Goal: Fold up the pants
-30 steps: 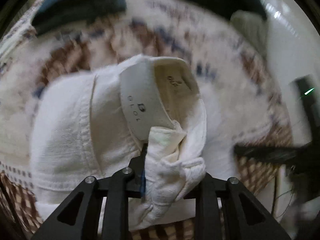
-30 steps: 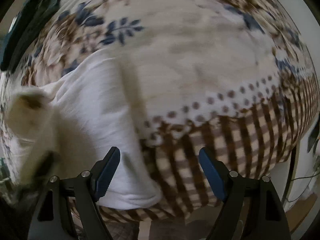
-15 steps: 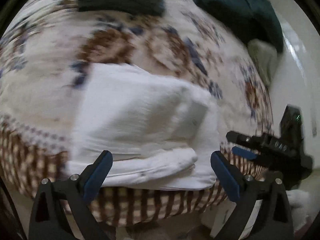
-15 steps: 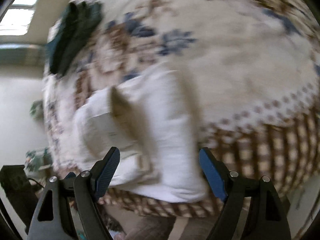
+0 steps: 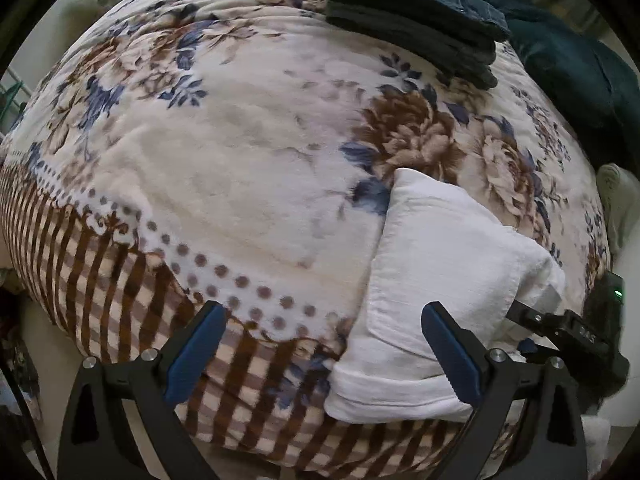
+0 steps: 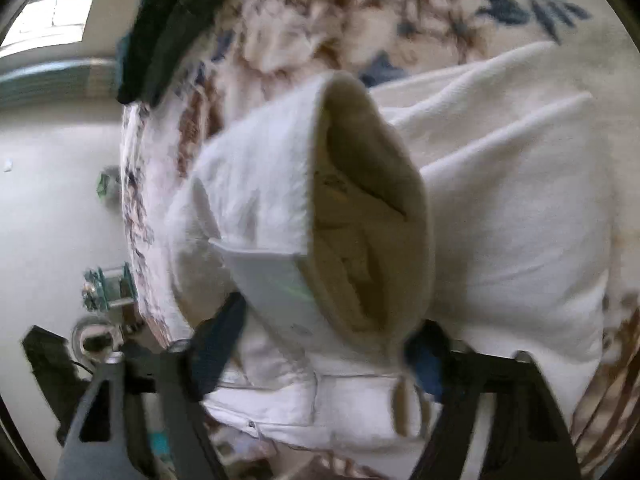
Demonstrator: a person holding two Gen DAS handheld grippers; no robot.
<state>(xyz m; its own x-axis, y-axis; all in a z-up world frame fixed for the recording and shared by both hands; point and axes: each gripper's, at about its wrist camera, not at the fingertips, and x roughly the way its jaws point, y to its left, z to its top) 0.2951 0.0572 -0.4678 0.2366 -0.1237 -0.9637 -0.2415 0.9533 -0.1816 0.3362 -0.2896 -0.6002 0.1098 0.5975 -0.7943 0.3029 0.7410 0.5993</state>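
Left claw let go, now wide over bed; right claw just narrowed around white pants waistband (contact unclear), next fold starting.

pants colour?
White pants, cream lining inside the waistband. Left wrist view shows them best.

Black framed tongs carry blue pads and silver screws.
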